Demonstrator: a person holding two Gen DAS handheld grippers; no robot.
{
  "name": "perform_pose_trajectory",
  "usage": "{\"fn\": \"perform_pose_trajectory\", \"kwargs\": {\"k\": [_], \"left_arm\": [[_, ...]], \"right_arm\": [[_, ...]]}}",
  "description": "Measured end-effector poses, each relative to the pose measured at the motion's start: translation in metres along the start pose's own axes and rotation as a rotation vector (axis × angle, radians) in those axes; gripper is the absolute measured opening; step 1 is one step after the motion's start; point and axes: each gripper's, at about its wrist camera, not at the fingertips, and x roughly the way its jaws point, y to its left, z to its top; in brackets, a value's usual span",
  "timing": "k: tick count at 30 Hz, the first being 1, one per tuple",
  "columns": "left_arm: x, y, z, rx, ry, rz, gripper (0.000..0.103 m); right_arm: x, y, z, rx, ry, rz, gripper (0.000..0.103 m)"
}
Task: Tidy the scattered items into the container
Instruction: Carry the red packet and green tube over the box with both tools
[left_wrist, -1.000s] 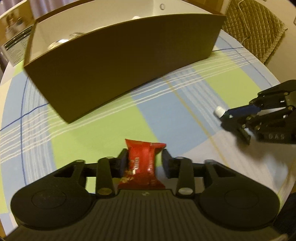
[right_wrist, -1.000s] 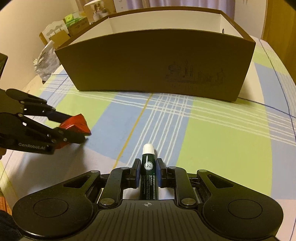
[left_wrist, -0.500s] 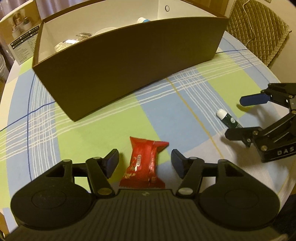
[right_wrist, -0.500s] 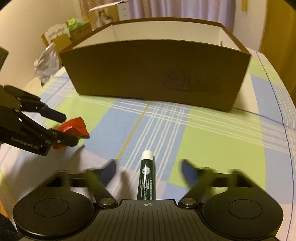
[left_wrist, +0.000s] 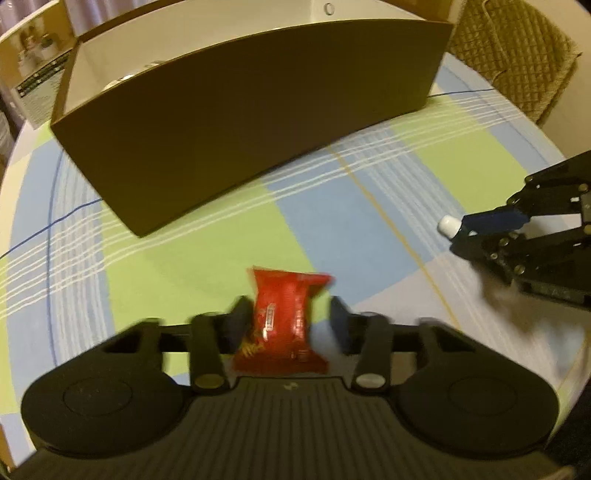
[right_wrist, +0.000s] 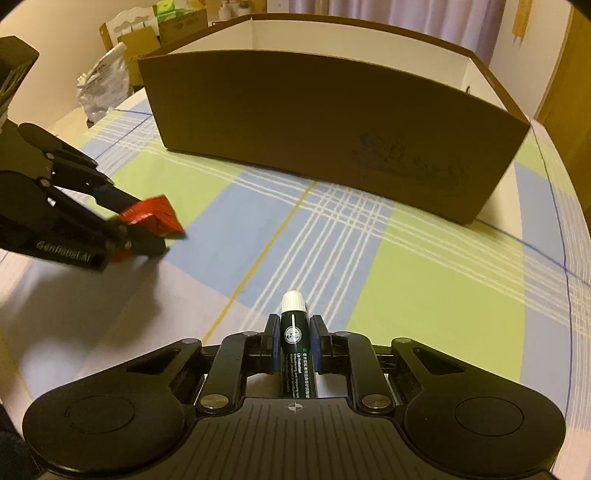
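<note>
Checked green-and-blue tablecloth (right_wrist: 443, 280), brown box (right_wrist: 332, 122) open at the far side. Right gripper (right_wrist: 293, 334) is clamped tight on the dark green tube (right_wrist: 293, 343), long axis running away, white cap toward the box. Left gripper (left_wrist: 286, 317) pinches the red snack packet (left_wrist: 284, 317), lengthwise toward the box, near side of the table.
</note>
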Motion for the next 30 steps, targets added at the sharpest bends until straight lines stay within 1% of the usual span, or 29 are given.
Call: {"fn": "perform_pose_trajectory", "kwargs": {"k": [4,9,12,16,21,24,30], "left_arm": [[-0.007,-0.005,0.007,0.035,-0.005,-0.008,0.024],[-0.022,-0.01,0.02,0.059,-0.019,0.011,0.024],[-0.03,-0.011,0.027,0.073,-0.042,0.017,0.024],[-0.046,-0.01,0.037,0.076,-0.09,0.014,0.024],[-0.066,-0.007,0.05,0.078,-0.152,0.017,0.024],[-0.081,-0.001,0.061,0.072,-0.202,0.01,0.024],[-0.11,0.021,0.093,0.045,-0.309,0.01,0.024]], "right_arm": [[-0.011,-0.009,-0.001,0.057,-0.014,0.031,0.019],[-0.022,-0.019,0.005,0.123,-0.045,0.06,0.019],[-0.029,-0.025,0.011,0.157,-0.07,0.071,0.019],[-0.041,-0.033,0.021,0.194,-0.116,0.086,0.019],[-0.061,-0.046,0.041,0.236,-0.194,0.113,0.019],[-0.078,-0.054,0.059,0.247,-0.252,0.135,0.019],[-0.108,-0.072,0.106,0.243,-0.375,0.186,0.019]]}}
